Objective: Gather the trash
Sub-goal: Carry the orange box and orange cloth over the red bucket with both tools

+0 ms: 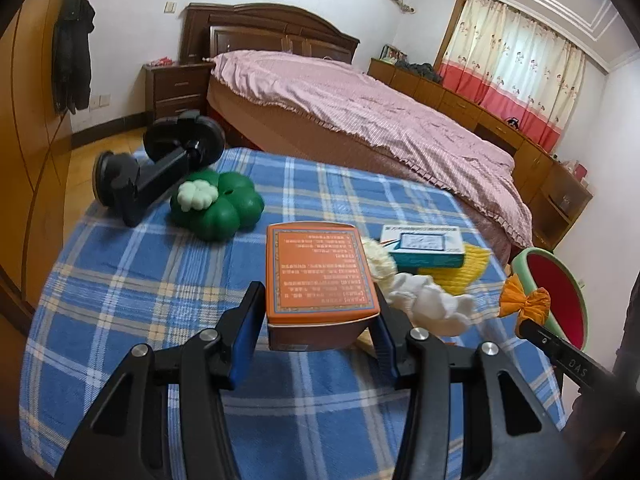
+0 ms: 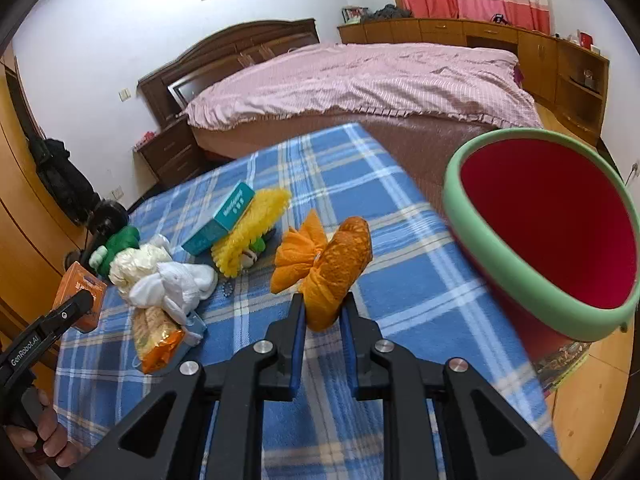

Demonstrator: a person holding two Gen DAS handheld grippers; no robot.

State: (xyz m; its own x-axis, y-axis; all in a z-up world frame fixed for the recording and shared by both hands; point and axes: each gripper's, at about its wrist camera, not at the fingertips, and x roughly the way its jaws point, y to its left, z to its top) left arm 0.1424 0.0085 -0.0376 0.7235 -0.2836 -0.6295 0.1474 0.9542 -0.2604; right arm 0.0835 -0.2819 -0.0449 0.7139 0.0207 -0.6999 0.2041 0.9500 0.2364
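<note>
orange box [image 1: 320, 276] & orange wrapper [image 2: 332, 268] lifted, claw-held; watermelon bin [image 2: 532, 280] beside table.

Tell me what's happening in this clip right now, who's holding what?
A person is clearing trash off a table with a blue plaid cloth. The left gripper is shut on an orange box, the right gripper on a crumpled orange wrapper, near the red bin with a green rim. White bags, a teal box and a yellow brush remain on the cloth.
</note>
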